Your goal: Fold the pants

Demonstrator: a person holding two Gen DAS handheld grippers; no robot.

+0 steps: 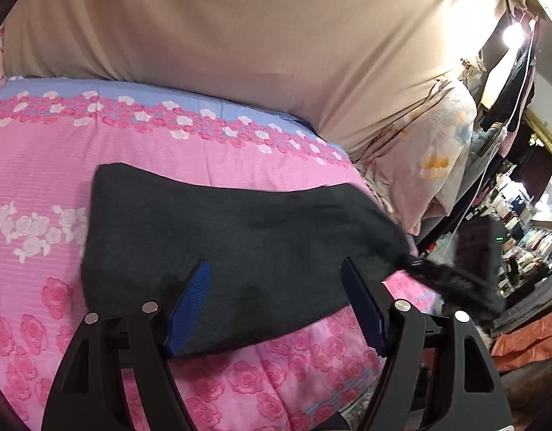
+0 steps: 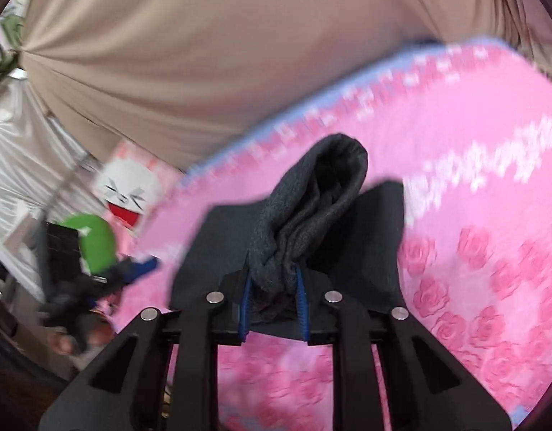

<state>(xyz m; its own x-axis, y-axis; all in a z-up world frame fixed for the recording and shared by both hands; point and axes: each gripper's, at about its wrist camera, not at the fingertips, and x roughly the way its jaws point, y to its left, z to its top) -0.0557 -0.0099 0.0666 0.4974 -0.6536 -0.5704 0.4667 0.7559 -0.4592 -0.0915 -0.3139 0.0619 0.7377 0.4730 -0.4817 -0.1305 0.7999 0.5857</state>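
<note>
1. We are looking at dark grey pants (image 1: 218, 237) lying across a pink rose-print bedspread (image 1: 42, 165), spread out as a broad flat panel

2. Our left gripper (image 1: 276, 280) is hovering just above the near edge of the pants with its blue-padded fingers (image 1: 190, 301) wide apart and nothing between them

3. Our right gripper (image 2: 274, 280) is pinching a bunched fold of the pants (image 2: 312, 208) between its blue pads, which are pressing in on the fabric from both sides

4. That pinched fold is rising off the bed and arching away from the camera as a thick rounded roll, while flat layers of the same garment are lying beneath and to either side of it

5. In the right wrist view the bedspread (image 2: 473, 179) is smearing with motion blur, so its pattern is only roughly readable there

6. A beige curtain (image 1: 258, 36) is hanging behind the bed, and a pale floral pillow (image 1: 430, 158) is resting at the bed's far right corner

7. At the left of the right wrist view we are seeing a white cartoon-face cushion (image 2: 129, 194) with a green object (image 2: 96, 244) near it, though blur is making the green object hard to identify
</note>
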